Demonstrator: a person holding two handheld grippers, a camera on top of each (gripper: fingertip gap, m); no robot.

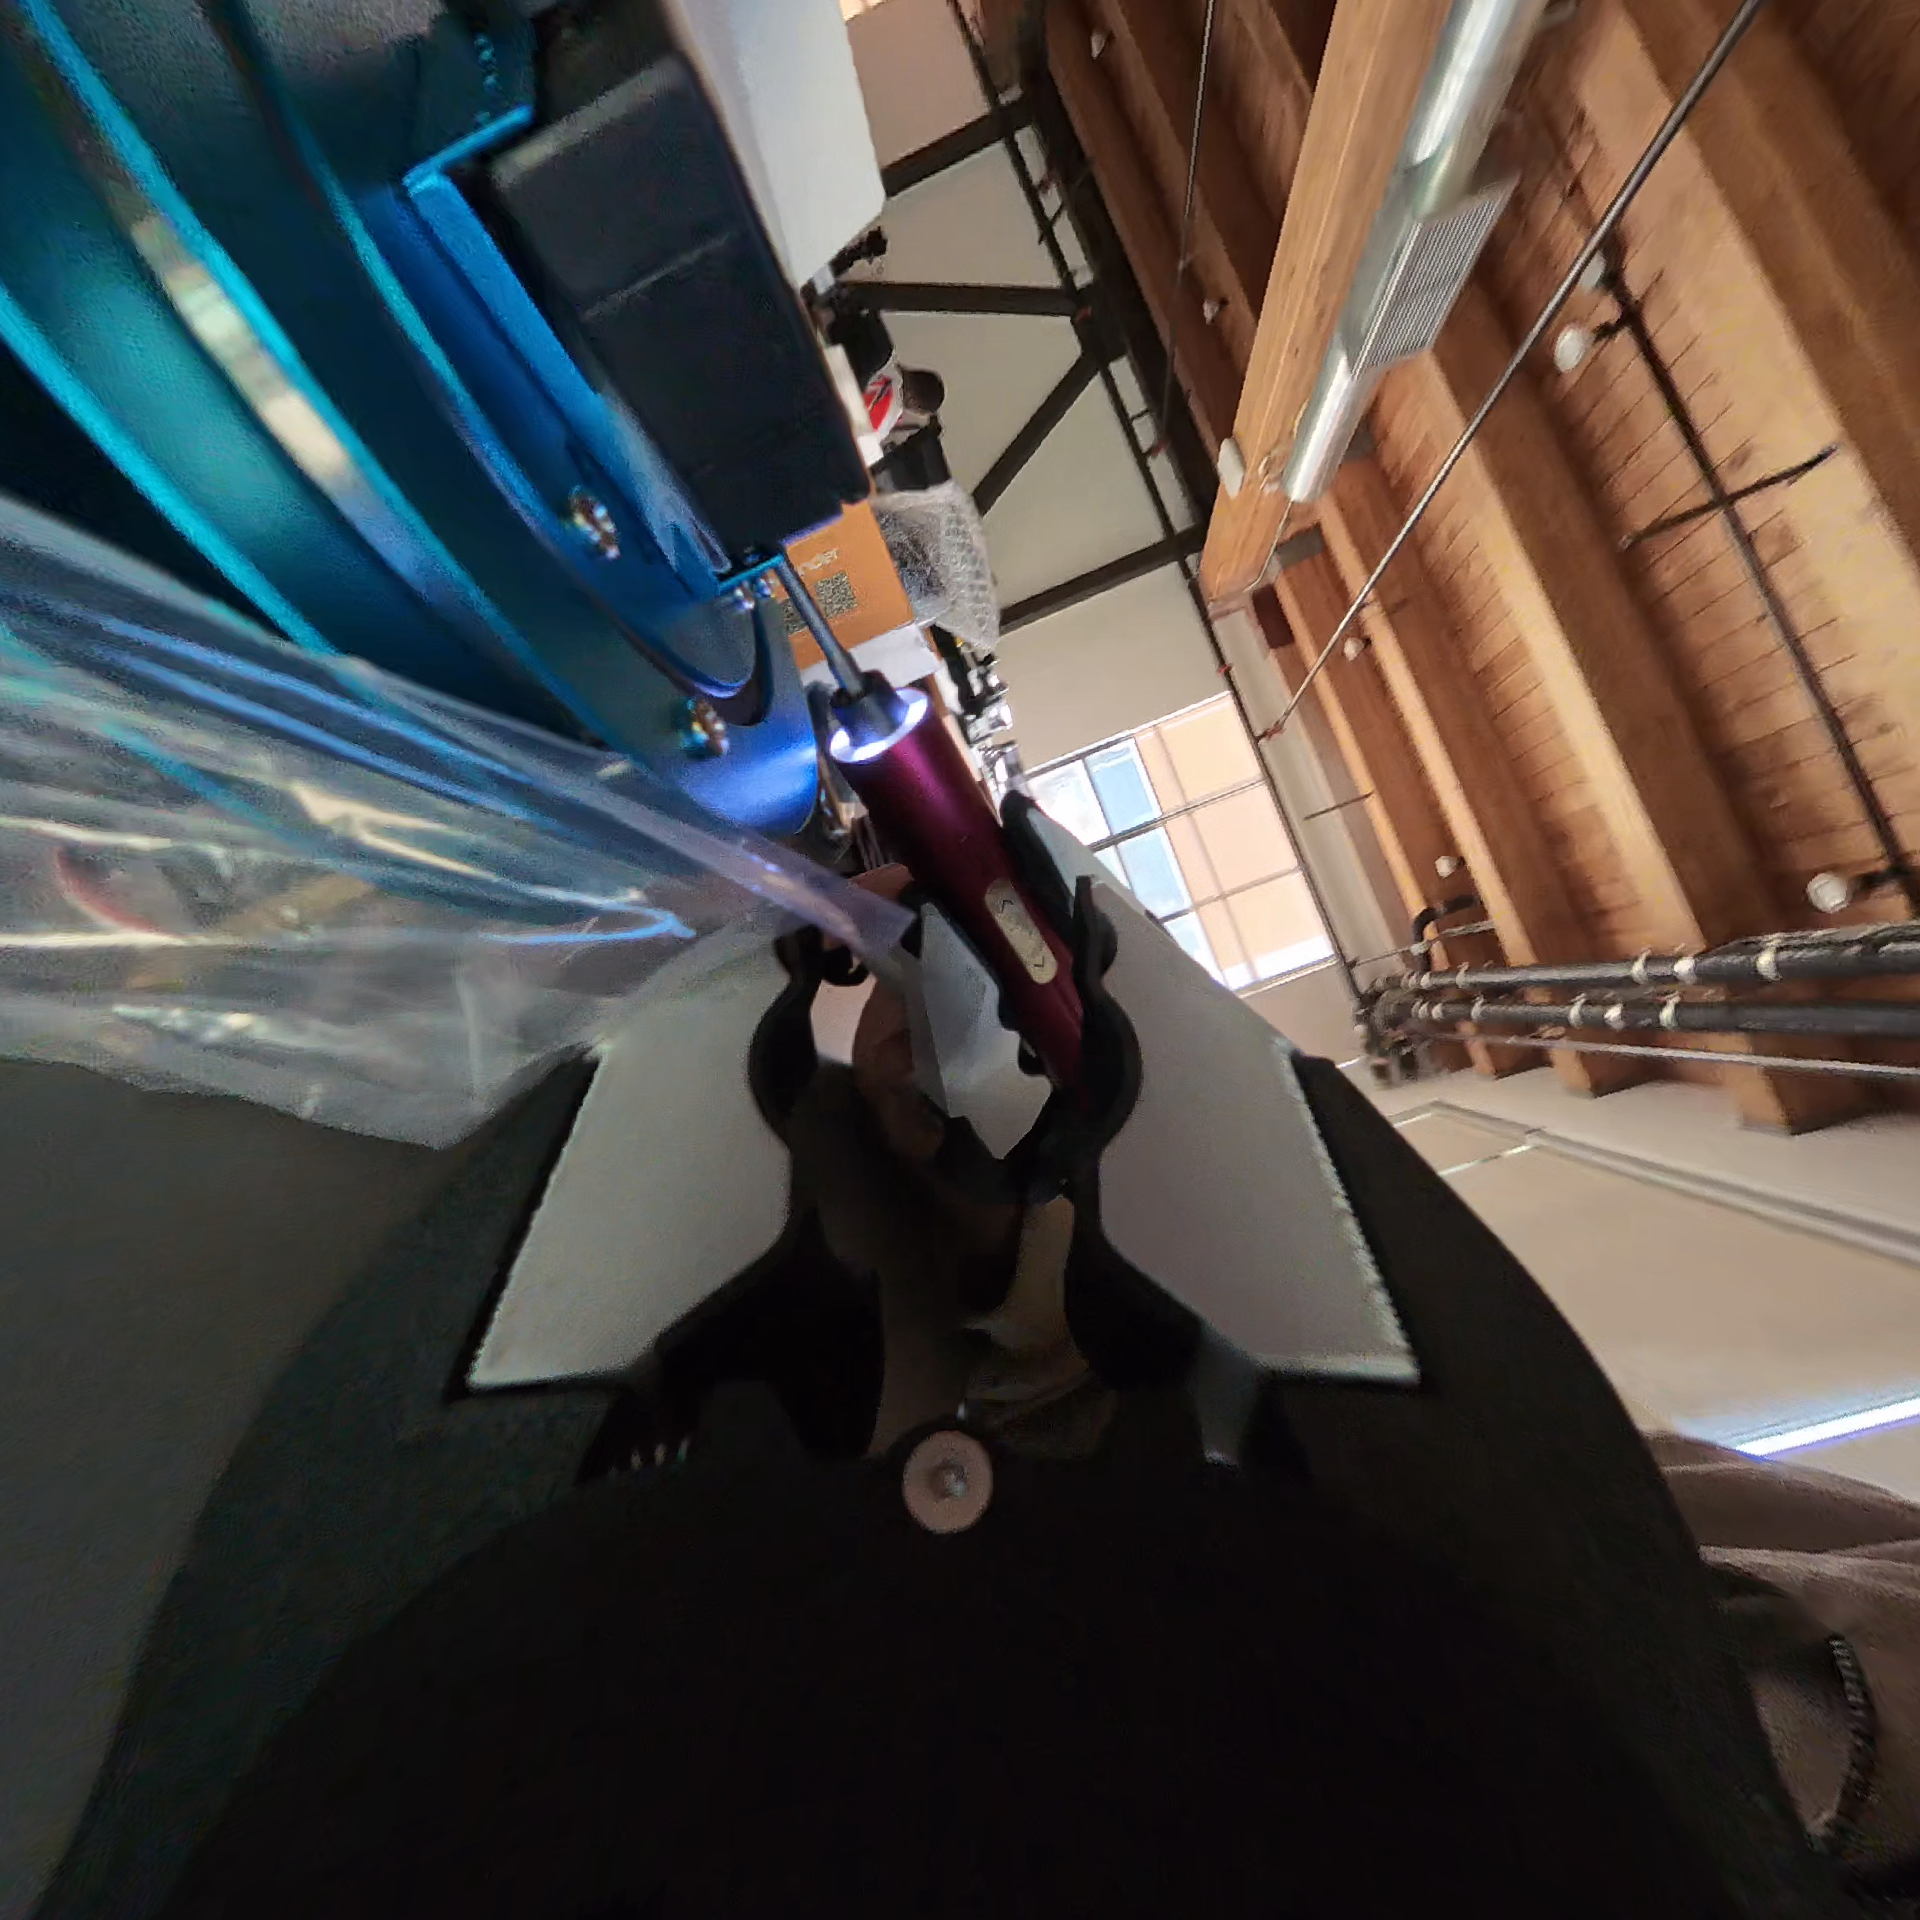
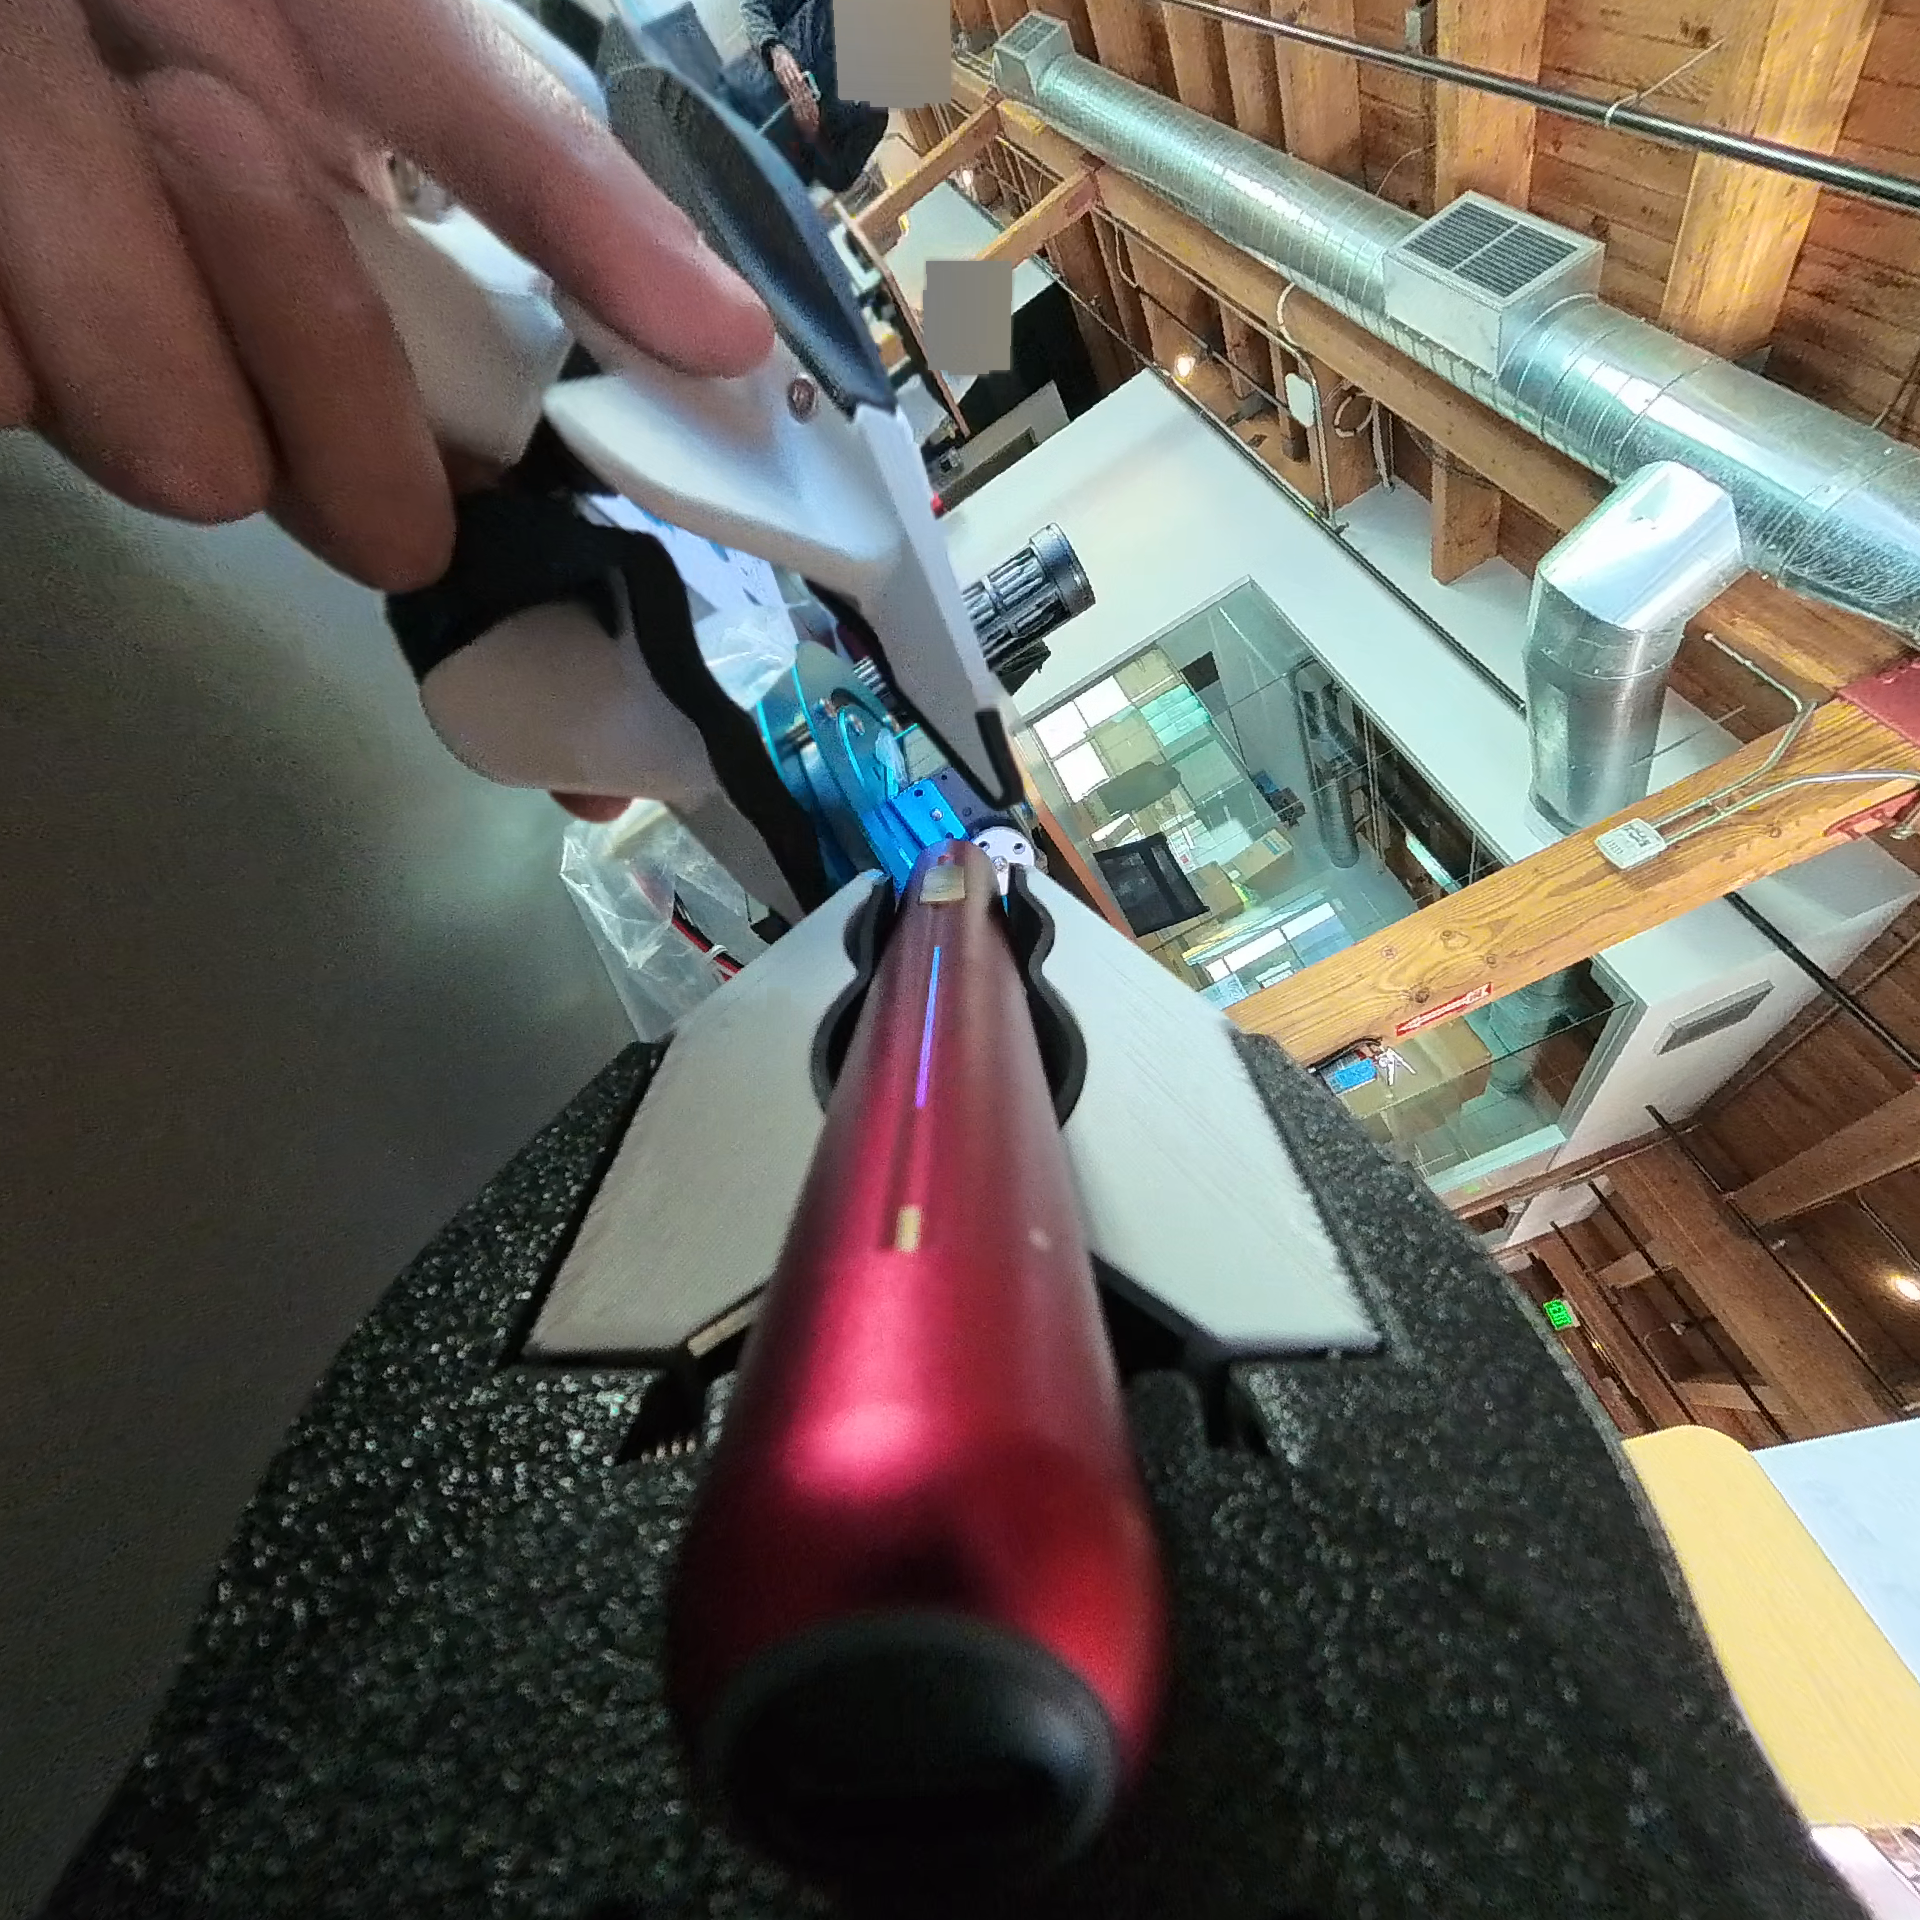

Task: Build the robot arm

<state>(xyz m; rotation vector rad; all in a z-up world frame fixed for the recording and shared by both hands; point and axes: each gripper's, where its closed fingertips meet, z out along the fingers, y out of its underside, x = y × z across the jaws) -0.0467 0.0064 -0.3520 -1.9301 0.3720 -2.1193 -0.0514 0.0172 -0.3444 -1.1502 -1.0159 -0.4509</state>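
Clamping a slim magenta electric screwdriver (image 2: 914,1299), right tongs (image 2: 940,904) grip tight; left tongs' (image 1: 940,997) state unclear.

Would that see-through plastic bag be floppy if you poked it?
Probably floppy: the clear, wrinkled plastic bag lies in creases. Likely light, as its film looks thin. Maybe slippery, since it shines.

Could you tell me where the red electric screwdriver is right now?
The red electric screwdriver sits clamped in the right gripper, its bit tip against the blue metal assembly, just above the clear plastic bag.
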